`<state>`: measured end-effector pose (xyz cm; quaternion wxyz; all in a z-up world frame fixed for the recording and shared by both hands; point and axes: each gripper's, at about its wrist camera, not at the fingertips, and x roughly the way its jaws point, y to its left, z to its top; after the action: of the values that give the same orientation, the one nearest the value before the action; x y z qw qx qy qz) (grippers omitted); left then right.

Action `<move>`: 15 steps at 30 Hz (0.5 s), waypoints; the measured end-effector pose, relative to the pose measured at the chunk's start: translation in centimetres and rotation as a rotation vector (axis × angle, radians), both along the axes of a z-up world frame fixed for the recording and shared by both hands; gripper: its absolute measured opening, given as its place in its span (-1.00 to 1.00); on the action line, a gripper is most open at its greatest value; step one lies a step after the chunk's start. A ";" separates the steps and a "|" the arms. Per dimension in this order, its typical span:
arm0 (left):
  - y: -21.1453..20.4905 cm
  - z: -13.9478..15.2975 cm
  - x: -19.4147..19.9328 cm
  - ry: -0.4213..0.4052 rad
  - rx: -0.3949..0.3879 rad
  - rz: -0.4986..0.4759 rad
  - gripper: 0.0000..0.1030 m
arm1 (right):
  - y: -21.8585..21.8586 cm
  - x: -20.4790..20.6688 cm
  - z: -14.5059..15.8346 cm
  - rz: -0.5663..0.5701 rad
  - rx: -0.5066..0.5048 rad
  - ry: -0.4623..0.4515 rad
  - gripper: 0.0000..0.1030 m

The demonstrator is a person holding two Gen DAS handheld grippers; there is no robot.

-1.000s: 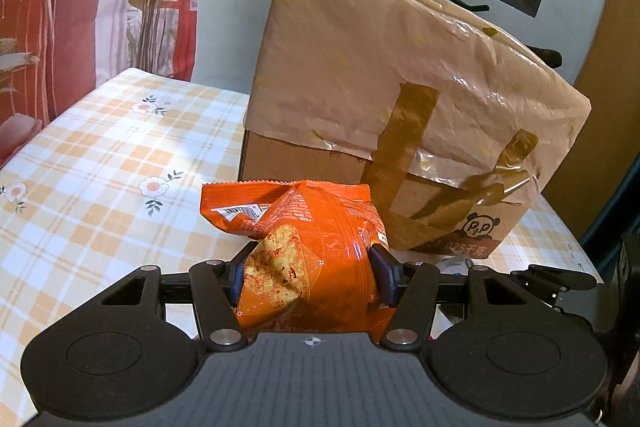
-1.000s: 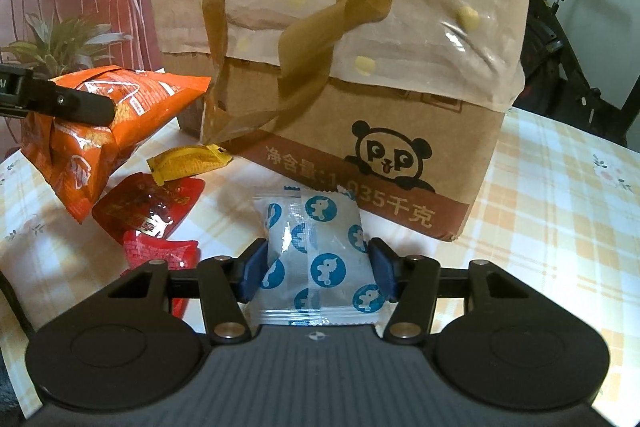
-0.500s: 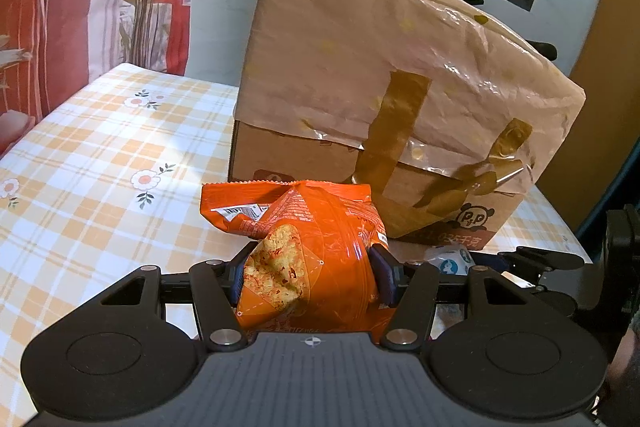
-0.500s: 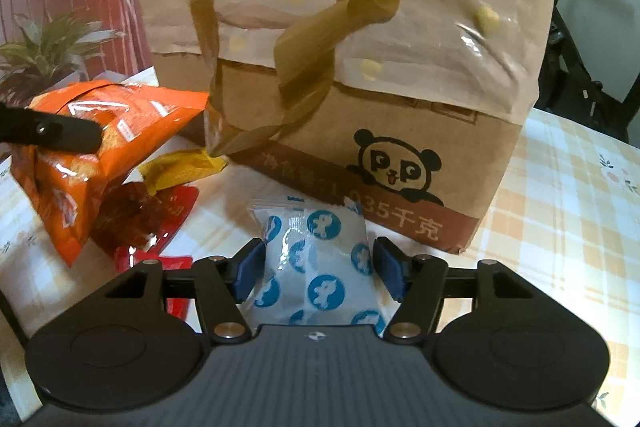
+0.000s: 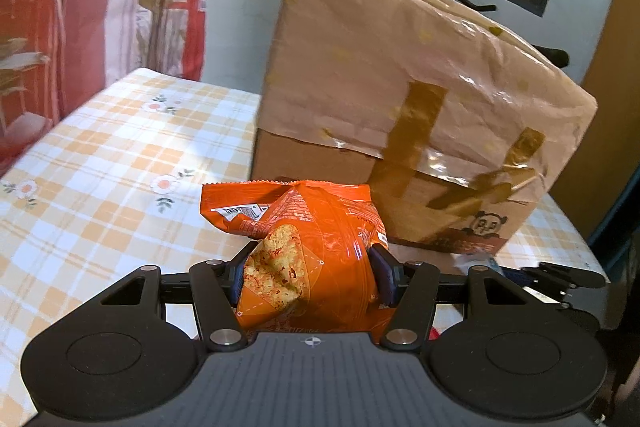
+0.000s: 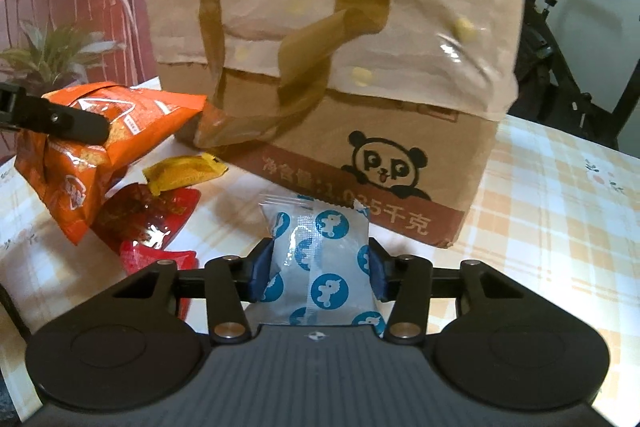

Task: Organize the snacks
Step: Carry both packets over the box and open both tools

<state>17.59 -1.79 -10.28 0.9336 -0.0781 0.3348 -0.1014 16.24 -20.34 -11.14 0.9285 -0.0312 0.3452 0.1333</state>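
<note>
My left gripper [image 5: 306,277] is shut on an orange chip bag [image 5: 308,247] and holds it above the checked tablecloth, in front of the cardboard box [image 5: 400,99]. The bag also shows in the right wrist view [image 6: 96,147], at the left, in the air. My right gripper [image 6: 316,273] is shut on a white packet with blue round prints [image 6: 324,259], just in front of the panda-marked cardboard box [image 6: 340,67]. The box's top is covered by tan wrapping with brown tape.
A yellow packet [image 6: 184,175] and red packets [image 6: 148,219] lie on the table [image 6: 560,227] left of the white packet. A chair and a plant stand beyond the left edge. An exercise bike stands behind the box at right.
Both grippers have risen a little with their packets and drawn nearer the box. The white packet now sits higher off the table. Both grips are unchanged.
</note>
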 end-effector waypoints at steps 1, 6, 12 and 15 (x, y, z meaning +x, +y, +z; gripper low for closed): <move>0.2 0.1 0.0 0.000 0.000 0.012 0.19 | 0.0 0.0 0.0 -0.005 0.000 0.000 -0.03; 1.2 0.8 -0.4 -0.018 -0.016 0.057 0.19 | -0.5 -0.4 0.4 -0.022 0.005 -0.016 -0.03; 2.7 2.4 -0.7 -0.070 -0.034 0.131 0.19 | -3.5 -1.7 1.3 -0.150 0.064 -0.020 -0.03; 3.9 4.5 -0.9 -0.149 -0.043 0.186 0.19 | -5.6 -2.8 2.2 -0.220 0.075 -0.024 -0.03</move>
<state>16.65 2.10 -5.76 0.9594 -0.1209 0.2534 -0.0270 13.48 -25.98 -8.96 0.9421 0.0402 0.3301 0.0431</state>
